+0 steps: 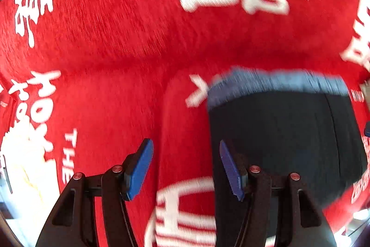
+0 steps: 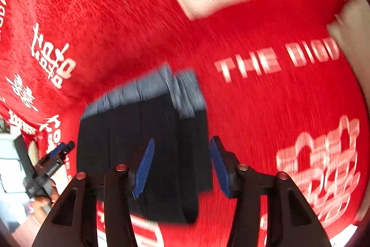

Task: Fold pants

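While the folded dark pants point(image 2: 143, 154) with a blue-grey waistband lay on the red printed blanket point(image 1: 104, 27), under the parted, empty right gripper point(image 2: 181, 166) jaws and beside the parted left gripper point(image 1: 186, 169) jaws, they looked soft, light and best pinched at an edge.

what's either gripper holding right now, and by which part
Nothing. The left gripper and the right gripper both stand open above the folded dark pants on the red blanket, with no cloth pinched between their pads.
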A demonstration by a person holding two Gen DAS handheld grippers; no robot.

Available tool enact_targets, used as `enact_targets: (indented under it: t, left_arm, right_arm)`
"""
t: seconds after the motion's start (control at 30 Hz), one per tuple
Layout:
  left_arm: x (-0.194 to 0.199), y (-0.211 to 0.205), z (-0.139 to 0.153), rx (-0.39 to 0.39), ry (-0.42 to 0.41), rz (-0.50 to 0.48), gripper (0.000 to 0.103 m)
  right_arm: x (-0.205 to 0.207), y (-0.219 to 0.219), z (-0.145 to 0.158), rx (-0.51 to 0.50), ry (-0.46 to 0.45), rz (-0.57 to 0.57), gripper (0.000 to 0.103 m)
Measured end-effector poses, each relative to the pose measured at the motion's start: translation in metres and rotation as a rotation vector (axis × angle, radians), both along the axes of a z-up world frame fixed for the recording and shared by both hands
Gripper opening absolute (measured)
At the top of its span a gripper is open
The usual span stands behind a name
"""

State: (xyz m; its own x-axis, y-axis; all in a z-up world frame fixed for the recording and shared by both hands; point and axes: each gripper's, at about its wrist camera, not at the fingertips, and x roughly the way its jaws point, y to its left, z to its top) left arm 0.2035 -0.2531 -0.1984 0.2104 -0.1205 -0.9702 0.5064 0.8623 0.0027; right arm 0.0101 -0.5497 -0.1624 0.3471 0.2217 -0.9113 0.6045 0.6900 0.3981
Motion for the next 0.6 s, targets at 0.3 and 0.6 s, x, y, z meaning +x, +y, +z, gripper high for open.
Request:
enact_targets:
  t: [0.3, 0.6]
  left_arm:
    - [-0.027, 0.009, -0.011, 0.011, 0.005, 0.026, 0.061]
    - [-0.034, 0.004, 0.024, -0.055, 0.041, 0.015, 0.061]
  right_arm:
    - [-0.046, 0.031, -0.018, 0.068, 0.055, -0.003, 0.000]
    - [-0.050, 0.026, 0.009, -0.033, 0.052, 0.000, 0.006]
